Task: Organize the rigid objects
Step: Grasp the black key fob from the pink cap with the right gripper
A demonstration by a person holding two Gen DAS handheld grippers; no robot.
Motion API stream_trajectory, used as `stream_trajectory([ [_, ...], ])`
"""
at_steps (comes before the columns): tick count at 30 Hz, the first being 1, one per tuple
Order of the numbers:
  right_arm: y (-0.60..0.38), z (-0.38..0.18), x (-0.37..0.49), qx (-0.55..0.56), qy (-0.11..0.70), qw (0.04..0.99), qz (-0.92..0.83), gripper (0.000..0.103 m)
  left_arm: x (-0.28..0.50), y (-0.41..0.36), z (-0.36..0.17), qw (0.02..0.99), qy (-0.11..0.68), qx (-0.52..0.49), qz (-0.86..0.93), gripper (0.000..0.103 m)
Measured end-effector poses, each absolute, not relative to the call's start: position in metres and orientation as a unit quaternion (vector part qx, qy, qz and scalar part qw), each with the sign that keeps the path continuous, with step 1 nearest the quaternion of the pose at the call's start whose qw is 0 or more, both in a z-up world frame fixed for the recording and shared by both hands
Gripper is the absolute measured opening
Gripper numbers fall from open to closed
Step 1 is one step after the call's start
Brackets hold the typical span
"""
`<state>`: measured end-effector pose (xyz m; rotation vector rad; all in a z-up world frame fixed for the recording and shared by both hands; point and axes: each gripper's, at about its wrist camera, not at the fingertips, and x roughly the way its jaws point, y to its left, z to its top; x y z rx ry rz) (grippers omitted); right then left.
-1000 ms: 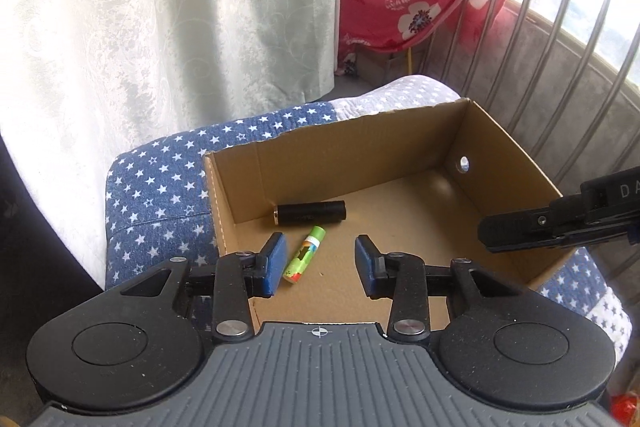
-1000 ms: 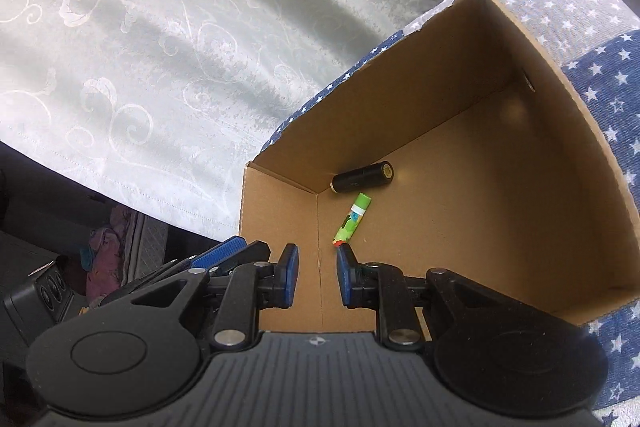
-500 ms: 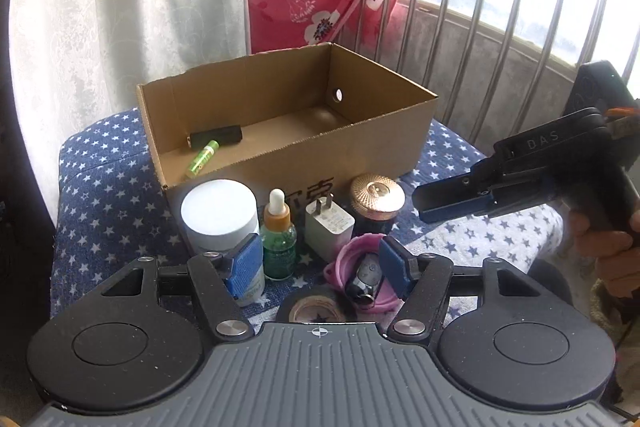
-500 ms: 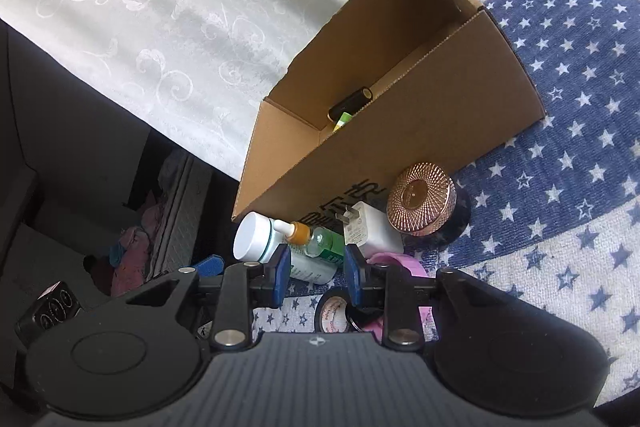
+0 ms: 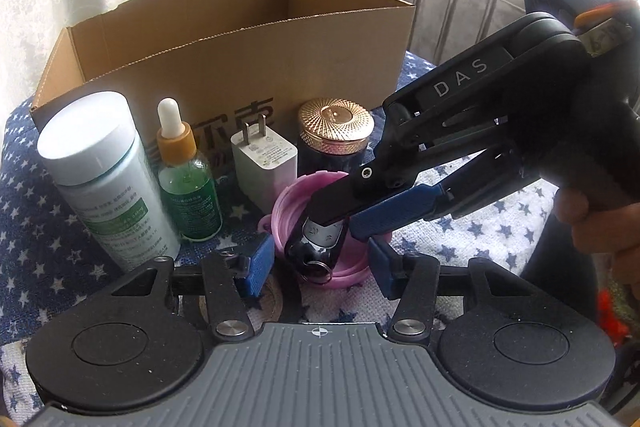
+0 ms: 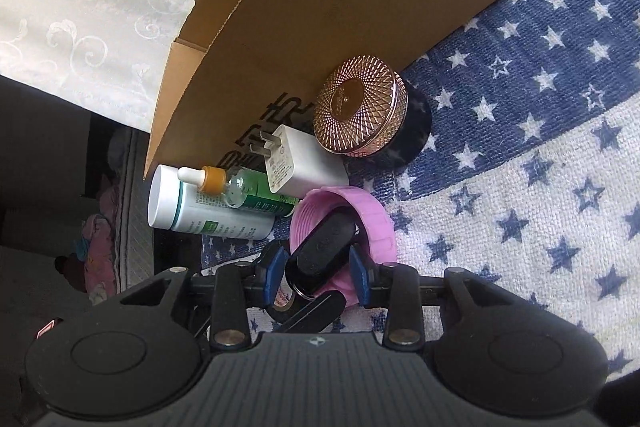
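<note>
Black key fob (image 6: 326, 251) in pink lid (image 6: 372, 223), between opening right gripper (image 6: 316, 273) pads

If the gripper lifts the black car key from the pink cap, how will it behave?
The car key looks rigid, so it probably will not bend. Its glossy rounded shell may slip between the pads. The metal ring at its end will likely dangle, and could catch the pink cap.

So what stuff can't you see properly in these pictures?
- Inside of the cardboard box: both views look from too low, its front wall hides the floor.
- Printed characters on the box: the dropper bottle and white charger cover part.
- Black key fob in the pink lid: the right tongs cover its top in the left view.
- Roll of tape: mostly behind the left tongs.
- Labels on the white-capped bottle: too small.
</note>
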<state>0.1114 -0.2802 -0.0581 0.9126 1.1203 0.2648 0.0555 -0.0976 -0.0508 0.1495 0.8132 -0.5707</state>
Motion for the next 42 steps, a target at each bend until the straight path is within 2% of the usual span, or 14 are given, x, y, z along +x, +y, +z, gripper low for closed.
stream_trajectory([
  [4, -0.28, -0.059, 0.118, 0.414, 0.522, 0.737, 0.116, 0.043, 0.052, -0.095, -0.047, 0.877, 0.385, 0.065, -0.28, 0.052],
  [8, -0.283, -0.058, 0.121, 0.416, 0.52, 0.737, 0.116, 0.05, 0.047, -0.089, -0.043, 0.874, 0.38, 0.053, -0.299, 0.052],
  [17, -0.279, -0.054, 0.117, 0.422, 0.512, 0.733, 0.15, 0.05, 0.046, -0.084, -0.047, 0.869, 0.391, 0.045, -0.299, 0.05],
  [23, -0.273, -0.053, 0.115, 0.404, 0.52, 0.738, 0.149, 0.048, 0.048, -0.081, -0.046, 0.874, 0.391, 0.047, -0.283, 0.032],
  [25, -0.274, -0.056, 0.115, 0.406, 0.523, 0.736, 0.143, 0.043, 0.047, -0.08, -0.045, 0.877, 0.389, 0.049, -0.278, 0.024],
  [33, -0.279, -0.068, 0.116, 0.443, 0.52, 0.717, 0.141, 0.043, 0.033, -0.081, -0.042, 0.888, 0.364, 0.089, -0.267, 0.022],
  [42, -0.291, -0.064, 0.097, 0.474, 0.48, 0.723, 0.15, 0.039, 0.019, -0.079, -0.03, 0.894, 0.341, 0.09, -0.275, 0.02],
])
